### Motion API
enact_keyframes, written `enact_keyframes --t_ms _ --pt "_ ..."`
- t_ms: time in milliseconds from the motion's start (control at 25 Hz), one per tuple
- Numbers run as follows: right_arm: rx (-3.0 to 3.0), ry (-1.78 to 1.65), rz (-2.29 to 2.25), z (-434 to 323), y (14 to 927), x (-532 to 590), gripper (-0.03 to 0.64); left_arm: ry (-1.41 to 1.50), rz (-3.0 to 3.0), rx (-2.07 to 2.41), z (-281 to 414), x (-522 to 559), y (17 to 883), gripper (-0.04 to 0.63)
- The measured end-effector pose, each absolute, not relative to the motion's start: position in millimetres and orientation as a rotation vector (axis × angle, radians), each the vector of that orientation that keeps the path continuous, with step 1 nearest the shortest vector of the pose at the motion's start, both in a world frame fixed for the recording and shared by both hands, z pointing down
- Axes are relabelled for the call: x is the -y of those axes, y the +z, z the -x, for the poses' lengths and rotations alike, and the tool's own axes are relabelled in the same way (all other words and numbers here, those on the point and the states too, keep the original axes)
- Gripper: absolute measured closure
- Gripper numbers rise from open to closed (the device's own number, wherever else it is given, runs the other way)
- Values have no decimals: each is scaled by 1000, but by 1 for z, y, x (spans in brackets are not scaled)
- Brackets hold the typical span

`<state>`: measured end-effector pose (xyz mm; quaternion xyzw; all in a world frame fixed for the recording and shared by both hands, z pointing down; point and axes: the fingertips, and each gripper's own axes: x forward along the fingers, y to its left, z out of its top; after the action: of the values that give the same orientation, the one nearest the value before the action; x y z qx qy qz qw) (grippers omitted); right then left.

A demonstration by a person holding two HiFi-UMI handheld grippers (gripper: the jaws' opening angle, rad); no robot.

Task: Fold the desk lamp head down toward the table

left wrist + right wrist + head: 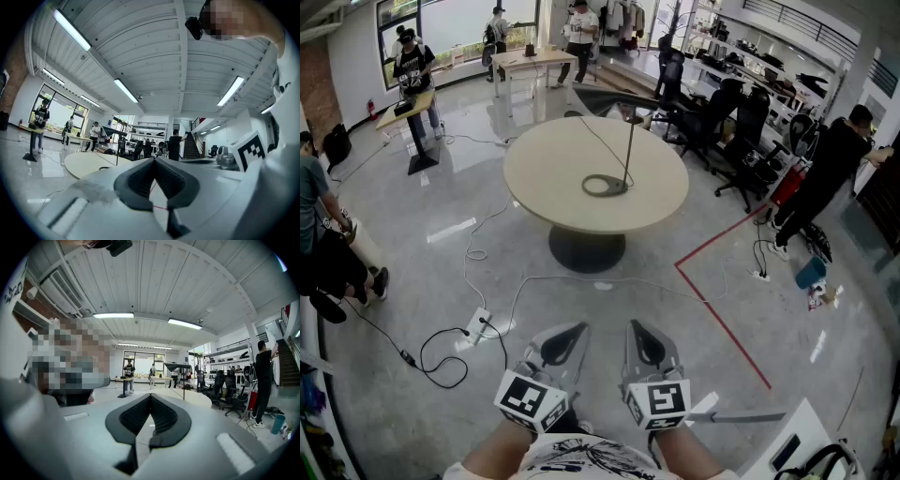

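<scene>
A round, pale surface [544,178] stands in an open office, seen from above. Near its middle stands the desk lamp [629,150], with a ring-shaped base, a thin upright pole and a dark head reaching out flat from the top. A cord [598,137] runs from the base across the surface. Both tools are held low, close to the person's body and well apart from the lamp. The left tool [567,337] is closed and empty, jaw tips touching. The right tool [642,339], just beside it, is likewise closed on nothing.
</scene>
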<state>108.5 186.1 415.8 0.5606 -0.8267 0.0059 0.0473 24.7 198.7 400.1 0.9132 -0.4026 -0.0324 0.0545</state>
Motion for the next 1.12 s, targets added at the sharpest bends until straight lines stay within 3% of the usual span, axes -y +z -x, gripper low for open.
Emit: enact_keyframes --t_ms 840,1120 --pt "2506 112 -1715 -106 432 -183 607 -118 -2725 1233 -7 -196 401 591" --pt "2460 169 -1762 -100 429 -142 607 -86 -2684 1219 10 -144 404 592"
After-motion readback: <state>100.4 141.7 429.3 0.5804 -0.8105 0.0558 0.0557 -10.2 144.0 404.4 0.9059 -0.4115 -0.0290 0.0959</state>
